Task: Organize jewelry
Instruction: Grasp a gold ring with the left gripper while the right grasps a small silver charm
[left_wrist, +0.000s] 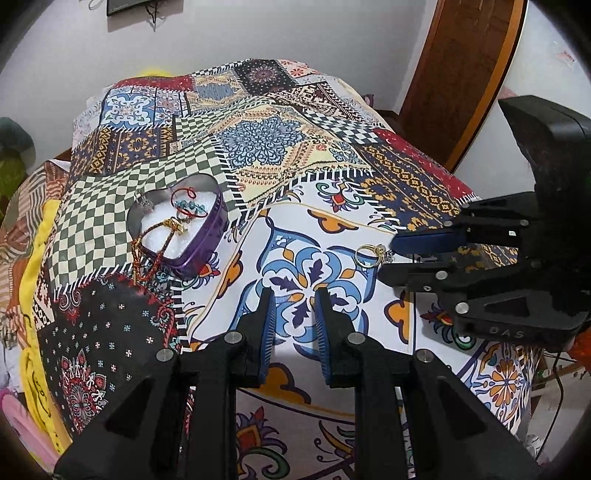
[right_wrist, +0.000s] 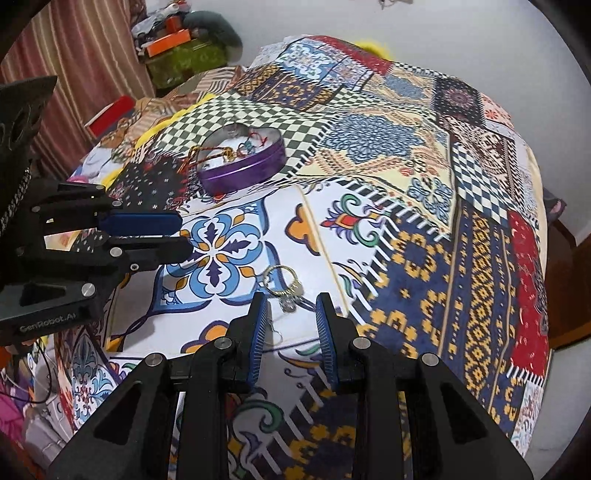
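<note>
On the left of the left wrist view, a purple heart-shaped metal tin (left_wrist: 192, 236) with white padding sat open on the patterned patchwork cloth (left_wrist: 266, 147) that covered the surface. Inside it lay a red cord bracelet (left_wrist: 183, 194), a string of turquoise beads (left_wrist: 190, 206) and a gold ring (left_wrist: 173, 224), and a dark red beaded cord with gold ends (left_wrist: 146, 254) trailed over the tin's near-left rim onto the cloth.

In the middle, the left tool (left_wrist: 294, 295) hung over a blue flower motif with its blue ribbed pads a narrow gap apart and nothing between them. The tin was well apart from it, up and to the left.

Further right, a gold hoop ring with a small clear stone piece (left_wrist: 371, 255) lay loose on the white part of the cloth, between the two tools. The right tool (left_wrist: 388, 258) came in from the right edge with its tips just beside the ring; from this side I could not tell whether they touched it.

In the right wrist view, the left tool (right_wrist: 184, 238) stood at the left, the purple tin (right_wrist: 243, 158) beyond it. The gold ring (right_wrist: 284, 282) lay just ahead of the right tool (right_wrist: 291, 301), and its clear stone piece sat at the mouth of the gap. The pads stood slightly apart and pressed on nothing.
</note>
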